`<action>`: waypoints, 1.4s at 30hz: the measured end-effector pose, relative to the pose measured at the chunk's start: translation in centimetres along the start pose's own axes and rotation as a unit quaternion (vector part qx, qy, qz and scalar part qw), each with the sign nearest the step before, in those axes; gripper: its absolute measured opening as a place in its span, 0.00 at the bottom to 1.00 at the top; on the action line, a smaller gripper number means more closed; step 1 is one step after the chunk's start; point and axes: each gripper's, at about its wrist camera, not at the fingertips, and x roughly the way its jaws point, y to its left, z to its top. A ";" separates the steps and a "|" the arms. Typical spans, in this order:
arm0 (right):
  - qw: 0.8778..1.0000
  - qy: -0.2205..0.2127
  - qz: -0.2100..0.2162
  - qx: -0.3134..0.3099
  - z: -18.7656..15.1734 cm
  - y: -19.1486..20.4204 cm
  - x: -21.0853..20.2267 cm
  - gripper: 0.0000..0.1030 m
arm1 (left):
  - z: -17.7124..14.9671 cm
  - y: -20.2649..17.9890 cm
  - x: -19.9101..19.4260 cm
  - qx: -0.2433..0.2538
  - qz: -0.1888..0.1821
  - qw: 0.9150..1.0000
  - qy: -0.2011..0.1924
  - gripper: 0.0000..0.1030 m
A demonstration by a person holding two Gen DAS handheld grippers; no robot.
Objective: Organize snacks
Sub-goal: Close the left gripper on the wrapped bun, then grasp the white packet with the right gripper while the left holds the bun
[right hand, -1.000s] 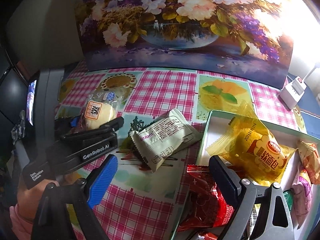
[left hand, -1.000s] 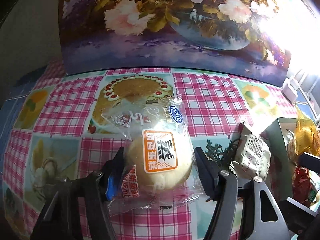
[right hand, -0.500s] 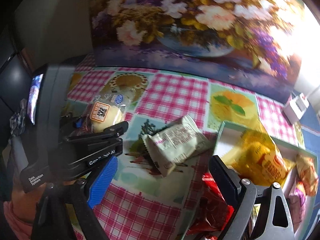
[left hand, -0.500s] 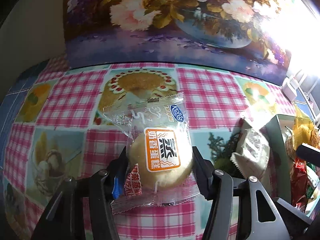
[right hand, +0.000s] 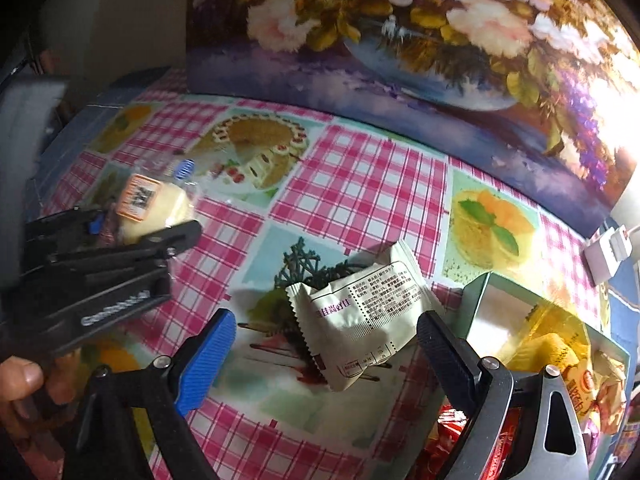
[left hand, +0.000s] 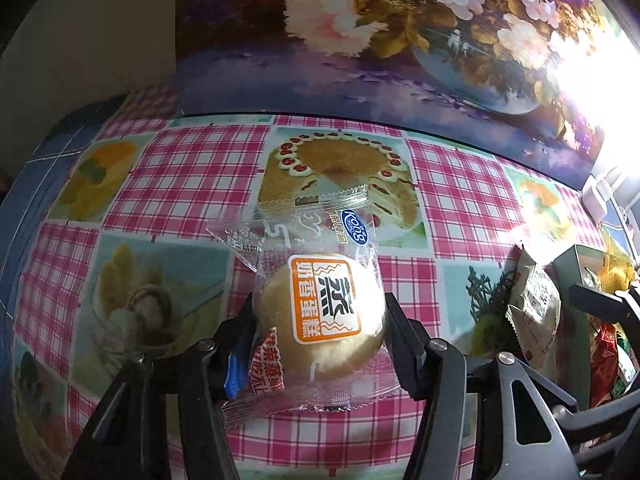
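A round yellow cake in a clear wrapper with an orange label sits between the fingers of my left gripper, which is shut on it, pads pressing both sides. The right wrist view shows the same cake in the left gripper at the far left. My right gripper is open and hangs over a pale green snack packet lying on the checked tablecloth. That packet lies to the right of the cake, beside a green box.
The green box holds a yellow packet and several other snacks, with red packets at its near end. A flower painting stands along the table's back edge. A white plug lies at the right. A person's hand holds the left gripper.
The left jaws have closed onto the cake and moved with it a little. The right gripper has swung left, from over the box's snacks to over the pale green packet.
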 end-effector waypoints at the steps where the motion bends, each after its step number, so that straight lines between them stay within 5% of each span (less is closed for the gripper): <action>1: 1.000 0.004 -0.001 0.002 0.0 -0.1 0.2 0.91 | 0.0 0.0 0.0 -0.002 0.000 1.000 0.000 0.58; 14: 0.999 0.032 -0.005 0.024 -0.1 -0.6 1.4 0.91 | 0.2 0.2 0.2 -0.009 -0.002 1.000 0.000 0.58; 31: 0.997 0.019 0.078 0.001 0.2 2.7 2.2 0.91 | 0.5 1.2 0.0 -0.033 -0.009 0.999 -0.004 0.58; 42: 0.996 0.021 0.057 0.060 1.5 1.9 2.7 0.91 | 0.7 1.8 -0.1 -0.052 -0.016 0.999 -0.005 0.58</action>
